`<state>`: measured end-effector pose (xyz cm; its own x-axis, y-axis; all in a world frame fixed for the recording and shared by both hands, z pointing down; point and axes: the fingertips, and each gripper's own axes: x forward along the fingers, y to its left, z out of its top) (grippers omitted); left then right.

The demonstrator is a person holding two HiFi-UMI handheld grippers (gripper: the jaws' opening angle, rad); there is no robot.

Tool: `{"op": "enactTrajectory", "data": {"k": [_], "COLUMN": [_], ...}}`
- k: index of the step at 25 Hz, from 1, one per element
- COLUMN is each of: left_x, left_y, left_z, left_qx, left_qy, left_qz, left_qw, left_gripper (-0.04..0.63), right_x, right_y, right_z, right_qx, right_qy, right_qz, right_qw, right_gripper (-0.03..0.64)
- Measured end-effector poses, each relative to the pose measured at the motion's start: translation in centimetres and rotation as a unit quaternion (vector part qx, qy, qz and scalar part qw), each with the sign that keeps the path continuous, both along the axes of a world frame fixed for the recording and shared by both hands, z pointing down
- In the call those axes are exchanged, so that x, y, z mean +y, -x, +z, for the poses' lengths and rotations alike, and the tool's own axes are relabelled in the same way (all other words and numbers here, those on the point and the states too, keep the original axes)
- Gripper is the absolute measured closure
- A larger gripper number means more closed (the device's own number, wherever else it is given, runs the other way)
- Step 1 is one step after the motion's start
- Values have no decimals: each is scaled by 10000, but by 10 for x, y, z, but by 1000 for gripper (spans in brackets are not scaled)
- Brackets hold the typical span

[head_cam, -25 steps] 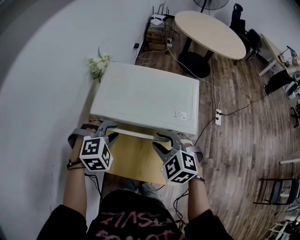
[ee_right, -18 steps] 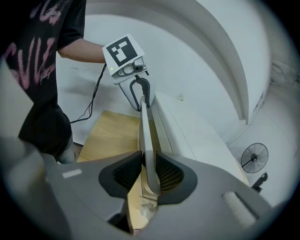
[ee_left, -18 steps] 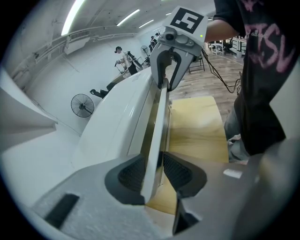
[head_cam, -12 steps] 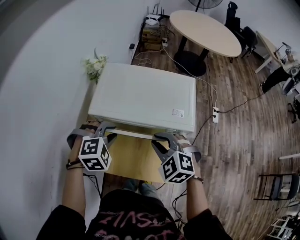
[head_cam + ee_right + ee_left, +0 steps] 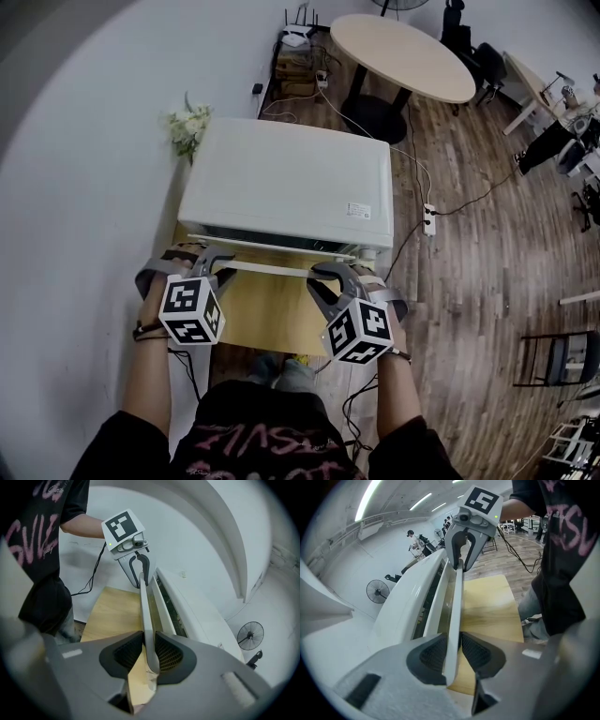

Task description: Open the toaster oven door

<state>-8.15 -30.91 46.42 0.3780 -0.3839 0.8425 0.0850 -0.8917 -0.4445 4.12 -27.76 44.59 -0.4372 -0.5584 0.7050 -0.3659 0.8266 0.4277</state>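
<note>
A white toaster oven stands on a small wooden table. Its door is ajar by a crack, with a dark gap along its top. The white handle bar runs across the front. My left gripper grips the bar's left end; its jaws have just been closing, and both pads press the handle in the left gripper view. My right gripper grips the right end, its jaws also just closed onto the handle. Each gripper view shows the other gripper on the far end.
A white wall runs close along the left. A bunch of white flowers sits behind the oven's left corner. A round table stands farther back, and a power strip with cables lies on the wood floor to the right.
The top of the oven door has swung out slightly toward me, showing a dark gap. Both grippers have stayed on the handle and barely moved.
</note>
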Motion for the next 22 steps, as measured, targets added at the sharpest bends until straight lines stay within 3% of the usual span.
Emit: {"op": "enactTrajectory", "data": {"k": [22], "left_x": [40], "left_y": [10], "left_z": [21], "left_qx": [-246], "left_qy": [-384], "left_qz": [-317], "left_qw": [9985], "left_gripper": [494], "right_x": [45], "right_y": [8], "right_z": [21], "right_qx": [40], "right_qy": [27], "right_qz": [-277], "right_qw": [9996], "right_gripper": [529]}}
